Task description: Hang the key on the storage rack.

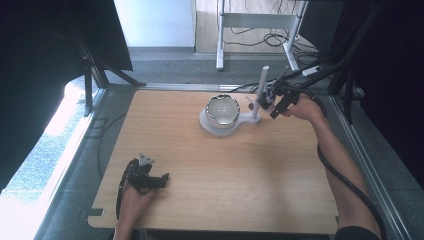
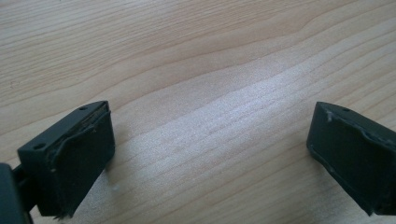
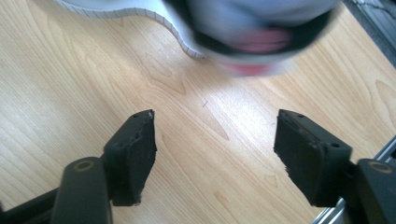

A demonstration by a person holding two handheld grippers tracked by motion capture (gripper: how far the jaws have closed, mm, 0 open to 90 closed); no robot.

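the right hand-held gripper (image 1: 272,102) hovers wide open and empty beside the white stand (image 1: 257,95) holding a bowl (image 1: 223,110). the left hand-held gripper (image 1: 159,181) rests open and empty on the tabletop (image 1: 210,170).

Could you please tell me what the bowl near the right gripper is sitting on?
The bowl sits on a white stand base with an upright white post beside it. The base directly beneath the bowl is covered, so what supports it there cannot be seen.

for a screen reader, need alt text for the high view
A person's right gripper is beside a white post on a stand holding a bowl; the left gripper rests near the wooden table's front-left corner.
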